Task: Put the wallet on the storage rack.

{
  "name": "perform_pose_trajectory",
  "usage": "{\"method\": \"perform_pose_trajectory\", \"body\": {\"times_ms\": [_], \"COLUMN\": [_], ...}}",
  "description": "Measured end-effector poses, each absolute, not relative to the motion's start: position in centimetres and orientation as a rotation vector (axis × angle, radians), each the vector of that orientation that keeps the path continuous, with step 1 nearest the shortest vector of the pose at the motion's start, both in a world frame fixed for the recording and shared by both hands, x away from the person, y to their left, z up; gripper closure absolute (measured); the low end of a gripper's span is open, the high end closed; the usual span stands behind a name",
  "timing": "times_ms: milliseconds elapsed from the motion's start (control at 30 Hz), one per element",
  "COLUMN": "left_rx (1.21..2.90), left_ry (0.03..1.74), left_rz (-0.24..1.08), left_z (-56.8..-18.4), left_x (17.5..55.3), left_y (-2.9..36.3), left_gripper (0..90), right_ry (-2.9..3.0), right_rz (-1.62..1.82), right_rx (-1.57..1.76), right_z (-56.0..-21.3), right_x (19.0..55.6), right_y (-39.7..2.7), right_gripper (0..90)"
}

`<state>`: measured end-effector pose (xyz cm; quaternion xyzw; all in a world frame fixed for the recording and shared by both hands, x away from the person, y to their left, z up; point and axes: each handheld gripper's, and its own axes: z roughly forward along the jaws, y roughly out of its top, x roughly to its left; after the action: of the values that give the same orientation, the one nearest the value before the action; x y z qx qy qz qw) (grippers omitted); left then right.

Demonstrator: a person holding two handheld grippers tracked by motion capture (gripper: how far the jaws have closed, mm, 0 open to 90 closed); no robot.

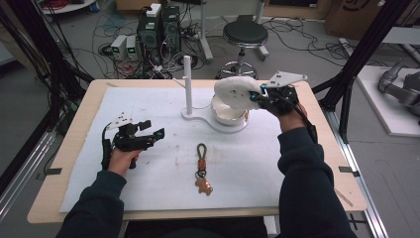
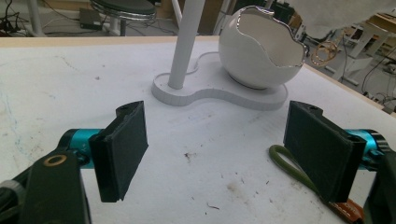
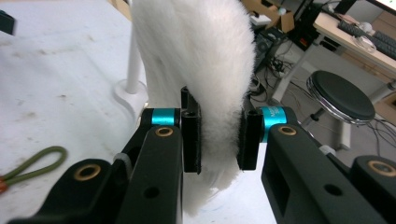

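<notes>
- High view: our right claw [image 1: 259, 93] grips a white fluffy cloth [image 1: 236, 89] above the eggshell bowl [image 1: 229, 115]; our left claw [image 1: 151, 130], wide open and empty, is well left of the bowl.
- Left gripper view: the bowl [image 2: 259, 51] sits beyond open pads on the counter [image 2: 70, 84].
- Right gripper view: pads pinch the cloth [image 3: 201, 60].

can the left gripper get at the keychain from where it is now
Probably yes. The left gripper has its jaws wide open with nothing between them, and the keychain lies flat on bare mat just beside it, its green loop already by one jaw.
</notes>
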<state>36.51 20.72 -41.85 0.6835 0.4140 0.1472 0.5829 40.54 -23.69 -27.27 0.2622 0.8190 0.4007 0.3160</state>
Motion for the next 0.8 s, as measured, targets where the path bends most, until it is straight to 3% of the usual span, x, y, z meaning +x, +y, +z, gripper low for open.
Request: {"method": "perform_pose_trajectory", "body": {"times_ms": [667, 800], "left_rx": [1.605, 1.606], "left_ry": [0.968, 0.968], "left_rz": [0.320, 0.320], "left_z": [-42.0, -42.0], "left_x": [36.6, 36.6], "left_y": [20.5, 20.6], "left_gripper": [21.6, 21.6], "right_ry": [2.124, 2.163], "right_rz": [0.996, 0.846], "right_rx": [0.645, 0.588], "right_z": [-26.0, -26.6], "right_x": [44.7, 44.8], "right_y": [-21.5, -21.0], "right_gripper": [76.5, 76.5]}}
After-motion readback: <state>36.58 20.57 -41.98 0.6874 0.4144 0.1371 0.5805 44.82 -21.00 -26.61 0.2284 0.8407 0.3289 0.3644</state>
